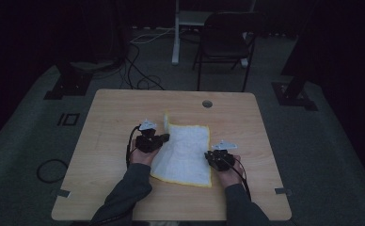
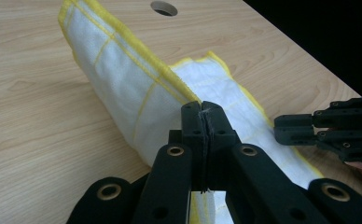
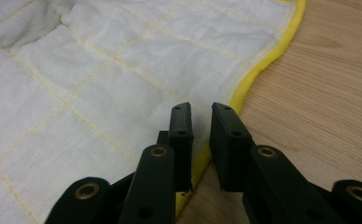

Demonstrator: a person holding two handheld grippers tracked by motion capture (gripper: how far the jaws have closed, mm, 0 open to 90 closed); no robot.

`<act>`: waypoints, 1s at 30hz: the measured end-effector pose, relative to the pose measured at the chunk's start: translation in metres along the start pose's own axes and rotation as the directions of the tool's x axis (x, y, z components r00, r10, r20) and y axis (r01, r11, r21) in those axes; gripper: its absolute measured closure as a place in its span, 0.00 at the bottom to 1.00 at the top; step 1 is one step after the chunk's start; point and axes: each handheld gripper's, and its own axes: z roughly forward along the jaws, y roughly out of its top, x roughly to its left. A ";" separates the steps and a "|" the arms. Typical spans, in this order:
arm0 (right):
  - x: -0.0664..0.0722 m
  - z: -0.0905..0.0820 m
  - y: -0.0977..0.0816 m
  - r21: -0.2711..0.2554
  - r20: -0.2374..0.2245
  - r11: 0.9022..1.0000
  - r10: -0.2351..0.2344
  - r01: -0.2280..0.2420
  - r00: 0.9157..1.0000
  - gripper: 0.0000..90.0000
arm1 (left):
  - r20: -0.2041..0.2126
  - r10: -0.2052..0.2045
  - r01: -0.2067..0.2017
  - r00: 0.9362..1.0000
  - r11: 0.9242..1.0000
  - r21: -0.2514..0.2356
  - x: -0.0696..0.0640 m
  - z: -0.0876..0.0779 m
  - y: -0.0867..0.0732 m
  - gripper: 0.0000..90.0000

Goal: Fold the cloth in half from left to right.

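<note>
A white cloth with a yellow hem and thin yellow grid lines lies on the wooden table. My left gripper is shut on the cloth's left edge. In the left gripper view the jaws pinch the hem, and the cloth rises from them as a raised fold. My right gripper stands at the cloth's right edge. In the right gripper view its jaws are a little apart above the yellow hem, and the cloth lies flat. The right gripper's fingers also reach in from the right of the left gripper view.
A round cable hole sits near the table's far edge. Beyond the table stand a dark folding chair and a white post. Cables lie on the grey floor.
</note>
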 end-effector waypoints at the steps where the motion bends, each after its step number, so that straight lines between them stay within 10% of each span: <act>1: 0.000 0.000 0.000 -0.001 0.000 1.000 0.000 0.000 1.000 0.87 | 0.000 0.001 -0.001 1.000 1.000 -0.002 -0.001 0.001 0.000 1.00; 30: 0.000 0.000 -0.001 -0.002 -0.002 1.000 -0.001 0.001 1.000 0.87 | 0.064 0.046 -0.049 0.997 0.998 0.044 -0.030 0.046 0.004 1.00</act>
